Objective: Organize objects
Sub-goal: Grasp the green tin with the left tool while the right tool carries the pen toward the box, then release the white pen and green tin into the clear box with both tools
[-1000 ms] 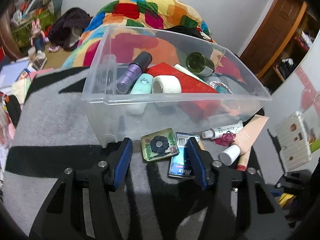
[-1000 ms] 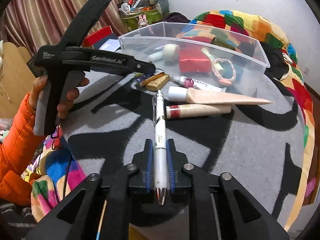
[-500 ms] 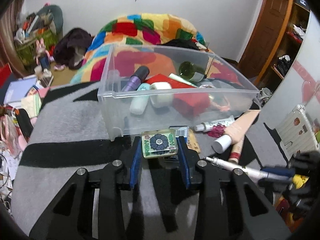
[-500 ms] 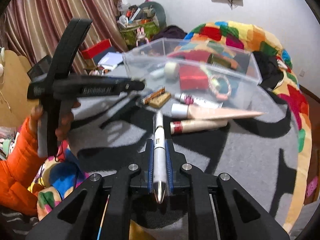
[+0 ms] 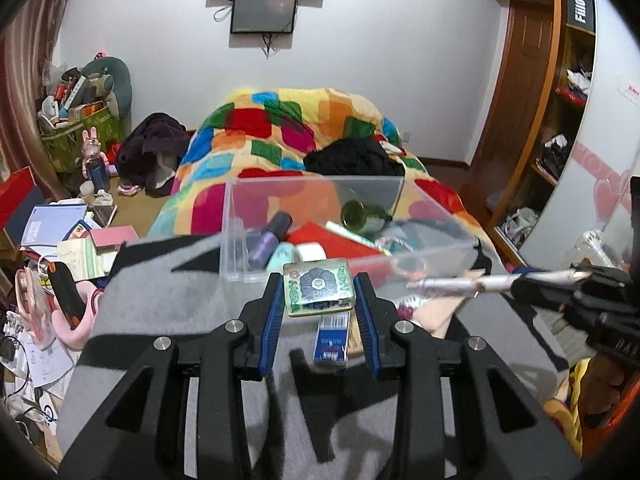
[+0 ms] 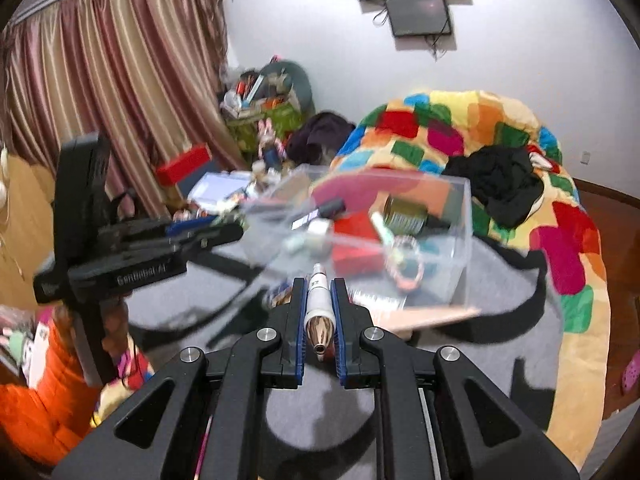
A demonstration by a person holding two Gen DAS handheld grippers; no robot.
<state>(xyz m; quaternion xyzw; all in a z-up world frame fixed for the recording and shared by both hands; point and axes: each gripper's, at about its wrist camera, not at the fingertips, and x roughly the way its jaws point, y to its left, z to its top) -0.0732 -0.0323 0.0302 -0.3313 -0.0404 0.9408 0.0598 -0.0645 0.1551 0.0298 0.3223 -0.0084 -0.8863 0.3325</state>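
My left gripper (image 5: 318,280) is shut on a square glass tile with a blue flower (image 5: 318,290) and holds it in the air just in front of the clear plastic bin (image 5: 234,232). My right gripper (image 6: 319,284) is shut on a white pen with a copper tip (image 6: 318,304), raised and pointing toward the same clear bin (image 6: 460,240). The left wrist view shows the pen (image 5: 452,285) reaching in from the right. In the bin lie a purple bottle (image 5: 268,240), a green bottle (image 5: 362,216), a red box (image 5: 332,240) and a tape roll (image 5: 312,252).
On the grey and black blanket (image 5: 160,292), a blue packet (image 5: 331,340) lies under the left gripper and a beige tube (image 6: 432,315) lies by the bin. A colourful quilt (image 5: 288,128) lies behind it. Floor clutter (image 5: 60,232) is on the left, a wardrobe (image 5: 552,120) on the right.
The left gripper shut on the flower tile and lifted it off the blanket. The right gripper rose with the pen. Both now stand higher and closer to the bin.
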